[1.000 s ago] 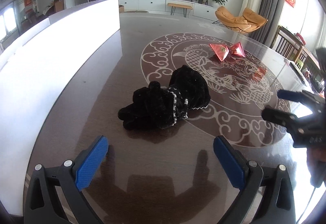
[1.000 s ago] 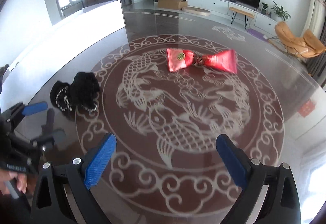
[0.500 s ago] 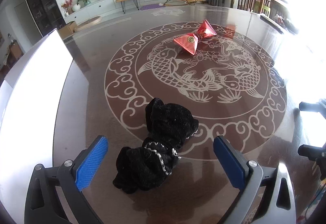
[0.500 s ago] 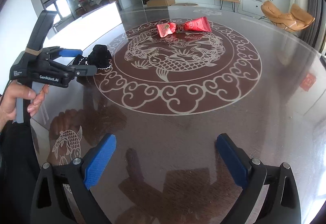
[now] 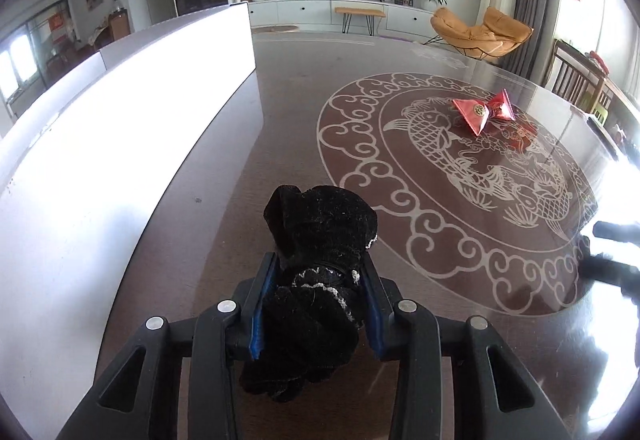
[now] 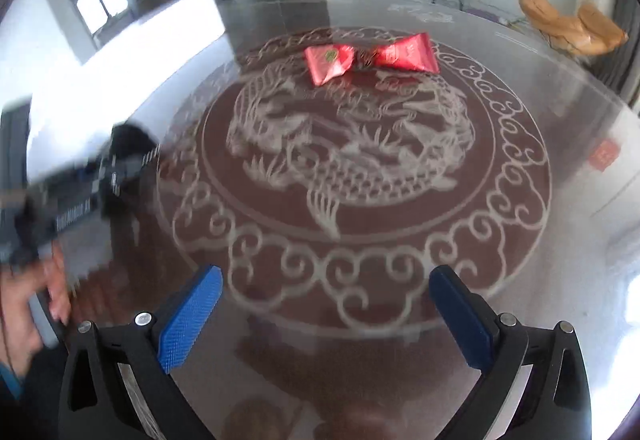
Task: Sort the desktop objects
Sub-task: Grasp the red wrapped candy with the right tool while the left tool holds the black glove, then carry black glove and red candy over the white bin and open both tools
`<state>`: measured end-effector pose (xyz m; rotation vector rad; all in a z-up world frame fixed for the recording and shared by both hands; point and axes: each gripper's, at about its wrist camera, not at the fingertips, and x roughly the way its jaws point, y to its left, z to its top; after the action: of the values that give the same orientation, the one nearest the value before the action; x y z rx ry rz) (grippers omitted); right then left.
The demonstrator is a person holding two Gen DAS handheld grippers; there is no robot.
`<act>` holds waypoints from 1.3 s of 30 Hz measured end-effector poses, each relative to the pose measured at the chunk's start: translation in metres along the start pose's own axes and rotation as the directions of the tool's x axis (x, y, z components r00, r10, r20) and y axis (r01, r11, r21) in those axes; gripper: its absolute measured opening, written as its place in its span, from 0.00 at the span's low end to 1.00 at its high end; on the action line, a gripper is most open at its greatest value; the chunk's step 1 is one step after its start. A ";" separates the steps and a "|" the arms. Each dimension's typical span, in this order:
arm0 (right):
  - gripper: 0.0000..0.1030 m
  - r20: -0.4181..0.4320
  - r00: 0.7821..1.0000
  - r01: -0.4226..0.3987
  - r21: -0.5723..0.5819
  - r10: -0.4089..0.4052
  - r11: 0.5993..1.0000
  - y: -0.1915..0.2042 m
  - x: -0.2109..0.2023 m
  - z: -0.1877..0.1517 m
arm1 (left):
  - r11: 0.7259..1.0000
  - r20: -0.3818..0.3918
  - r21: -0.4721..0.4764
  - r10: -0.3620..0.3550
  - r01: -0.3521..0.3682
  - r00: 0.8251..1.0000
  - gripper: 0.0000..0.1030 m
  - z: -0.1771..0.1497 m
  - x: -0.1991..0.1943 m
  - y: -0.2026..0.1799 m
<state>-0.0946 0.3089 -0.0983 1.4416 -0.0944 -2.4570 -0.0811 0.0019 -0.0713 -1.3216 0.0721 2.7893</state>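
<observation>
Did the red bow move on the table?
No. The red bow still lies at the far rim of the fish circle.

We note a black velvet scrunchie [image 5: 320,240] with white trim, bunched at the near left; a red bow-shaped packet [image 5: 484,111] lies flat mid-surface.

**Camera placement, both wrist views**

Left wrist view: set low and close over the table [image 5: 248,168] near its white-walled edge, facing the far television wall. Right wrist view: held higher, angled down across the carved medallion [image 6: 352,160], motion-blurred at left. Shared by both: medallion, red bow [image 5: 484,112] [image 6: 370,58], far edge, orange chair.
</observation>
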 end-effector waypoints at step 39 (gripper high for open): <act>0.21 -0.035 0.993 0.099 -0.236 -0.110 0.967 0.006 0.008 0.007 | 0.998 -0.027 0.041 -0.052 0.053 0.998 0.34 -0.009 0.005 -0.010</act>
<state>-0.1033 0.3006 -0.1003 1.4321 0.2796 -2.4164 -0.0771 0.0116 -0.0810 -1.3306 0.0945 2.7129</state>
